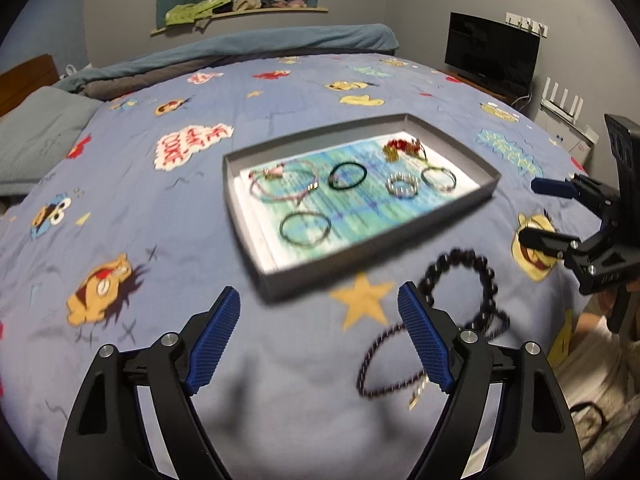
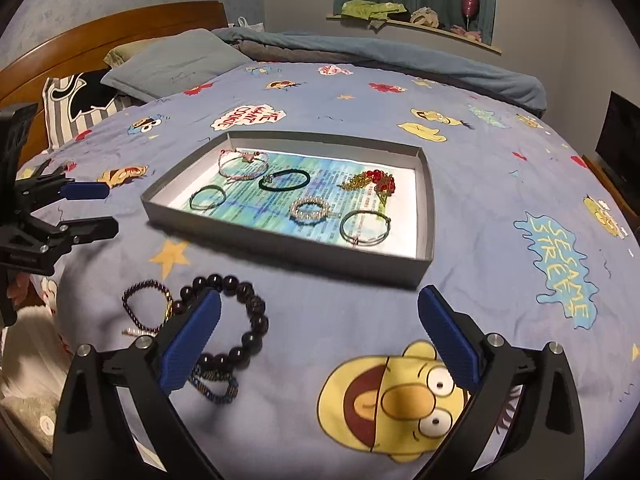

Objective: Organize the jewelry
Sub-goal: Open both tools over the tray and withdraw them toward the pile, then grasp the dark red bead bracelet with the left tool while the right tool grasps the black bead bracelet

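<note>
Both tongs, left (image 1: 320, 340) and right (image 2: 320, 340), released and empty; chunky dark round-bead bracelet (image 2: 236, 320) on the bed looks stiff-beaded but floppy, so pinch across one bead.

Bracelets (image 2: 228, 316) beside grey tray (image 2: 280, 240)

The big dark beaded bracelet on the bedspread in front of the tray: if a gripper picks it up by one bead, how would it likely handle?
The beaded bracelet lies in an uneven loop, so it would probably sag and dangle rather than hold its ring shape. Its large, glossy round beads look slippery for the pads. On the soft bedspread, a push would more likely drag it than roll it.
</note>
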Available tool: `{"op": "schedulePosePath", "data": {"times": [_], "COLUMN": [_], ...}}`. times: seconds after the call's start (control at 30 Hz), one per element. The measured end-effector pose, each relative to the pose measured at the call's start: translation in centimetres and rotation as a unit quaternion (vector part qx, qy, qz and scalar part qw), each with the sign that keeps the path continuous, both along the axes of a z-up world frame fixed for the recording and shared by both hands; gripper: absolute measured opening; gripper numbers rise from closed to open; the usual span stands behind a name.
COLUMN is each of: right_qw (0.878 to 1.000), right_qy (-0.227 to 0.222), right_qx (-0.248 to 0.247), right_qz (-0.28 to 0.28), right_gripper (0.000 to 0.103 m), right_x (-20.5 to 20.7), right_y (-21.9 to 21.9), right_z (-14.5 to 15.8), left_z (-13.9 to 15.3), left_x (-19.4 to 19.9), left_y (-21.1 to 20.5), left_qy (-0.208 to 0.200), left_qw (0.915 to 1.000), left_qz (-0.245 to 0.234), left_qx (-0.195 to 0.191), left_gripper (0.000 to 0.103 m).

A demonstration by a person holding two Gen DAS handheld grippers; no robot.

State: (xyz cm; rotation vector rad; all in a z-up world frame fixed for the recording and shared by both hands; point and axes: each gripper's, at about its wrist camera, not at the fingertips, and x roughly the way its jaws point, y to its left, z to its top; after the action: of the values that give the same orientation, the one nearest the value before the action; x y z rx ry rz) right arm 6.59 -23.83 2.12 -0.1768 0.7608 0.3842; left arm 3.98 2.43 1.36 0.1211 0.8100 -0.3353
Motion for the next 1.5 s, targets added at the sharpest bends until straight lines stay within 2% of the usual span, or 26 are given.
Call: {"op": "schedulePosePath", "data": {"times": [0.3,0.5,0.67,0.73,0.8,0.93,1.0,1.07,1.17,1.3,1.5], "right_qw": [1.000,1.000,1.000,1.000,1.000,1.000,1.000,1.000,1.000,0.999,0.998], "right_qy": [0.004,0.005,0.003,0.002,0.001,0.004,0.008,0.016,0.024,0.031,0.045], "right_qx": [-0.005,-0.009,-0.004,-0.001,0.001,0.011,0.014,0.016,0.015,0.016,0.032], "right_qz": [-0.014,-0.021,-0.020,-0.020,-0.020,-0.011,-0.004,0.004,0.009,0.006,0.000], "right_gripper": [0.097,0.097,0.097,0.096,0.092,0.074,0.067,0.058,0.053,0.047,0.039], "right_x": [-1.2,-1.4,-1.6,-1.6,-1.6,-1.6,-1.5,-1.5,-1.5,-1.3,-0.3], "right_y": [0.5,1.4,1.8,1.9,2.0,2.3,2.5,2.8,3.1,3.1,3.1], "right_z": [-2.0,-3.2,-4.0,-4.1,-4.2,-4.2,-4.3,-4.5,-4.9,-5.2,-5.7], "left_z": [-3.7,-4.7,-5.2,-5.4,-5.8,-6.0,-6.1,-6.3,-6.5,-6.8,-7.3], "left_x": [-2.2,-3.5,-3.8,-3.9,-4.0,-4.1,-4.1,-4.1,-3.8,-3.4,-2.7], "left_y": [-0.3,-1.0,-0.8,-0.9,-1.0,-0.9,-1.1,-1.4,-1.6,-1.5,-3.1], "left_qy": [0.036,0.005,0.008,0.009,0.012,0.013,0.016,0.022,0.026,0.035,0.022], "left_qw": [0.9984,0.9984,0.9984,0.9984,0.9984,0.9986,0.9990,0.9992,0.9994,0.9990,0.9997], "left_qz": [0.035,0.056,0.055,0.055,0.055,0.050,0.040,0.029,0.023,0.013,-0.007], "left_qx": [-0.026,0.006,-0.008,-0.004,-0.003,-0.011,-0.014,-0.016,-0.010,-0.025,0.012], "left_gripper": [0.083,0.083,0.080,0.074,0.063,0.053,0.038,0.030,0.027,0.016,0.011]}}
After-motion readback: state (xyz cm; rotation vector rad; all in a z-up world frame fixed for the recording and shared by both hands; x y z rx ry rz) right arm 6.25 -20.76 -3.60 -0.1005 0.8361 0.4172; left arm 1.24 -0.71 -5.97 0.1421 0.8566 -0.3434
